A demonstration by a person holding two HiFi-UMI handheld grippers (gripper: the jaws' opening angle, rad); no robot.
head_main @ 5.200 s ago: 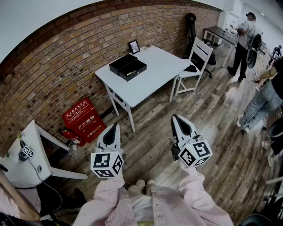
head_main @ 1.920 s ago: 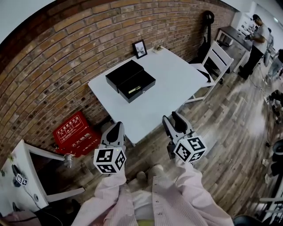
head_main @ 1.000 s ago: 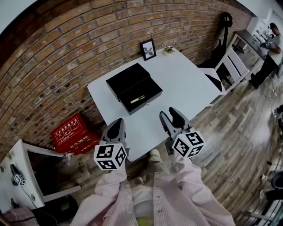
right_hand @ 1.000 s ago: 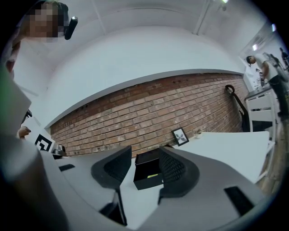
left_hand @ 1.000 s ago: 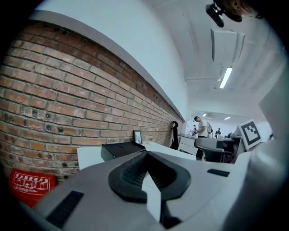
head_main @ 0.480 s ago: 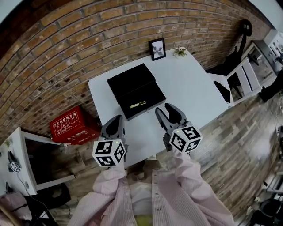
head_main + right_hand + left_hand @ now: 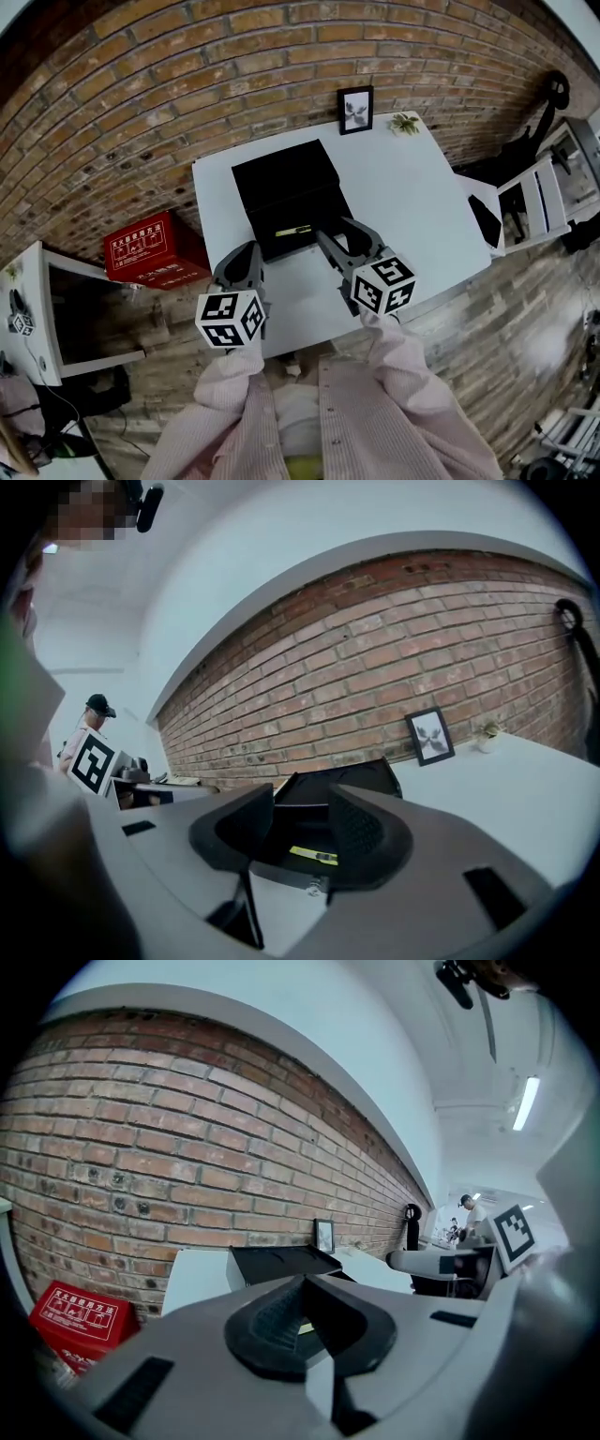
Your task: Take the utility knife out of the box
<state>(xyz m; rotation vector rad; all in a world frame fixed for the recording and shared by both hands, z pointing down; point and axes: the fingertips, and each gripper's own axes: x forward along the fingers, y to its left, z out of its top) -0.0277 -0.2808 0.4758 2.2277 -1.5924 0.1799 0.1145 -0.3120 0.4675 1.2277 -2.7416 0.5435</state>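
Utility knife [image 7: 292,230]: inside the open black box [image 7: 281,183] on the white table [image 7: 403,187] | left gripper [image 7: 247,251]: jaws pressed together, empty | right gripper [image 7: 337,231]: jaws apart, empty, at the box's near side

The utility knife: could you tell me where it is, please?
In the head view, the utility knife lies inside the open black box on the table, left of the right gripper.

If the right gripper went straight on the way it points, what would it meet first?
Probably the front wall of the open black box, the yellow utility knife lying just beyond it; depth is unclear.
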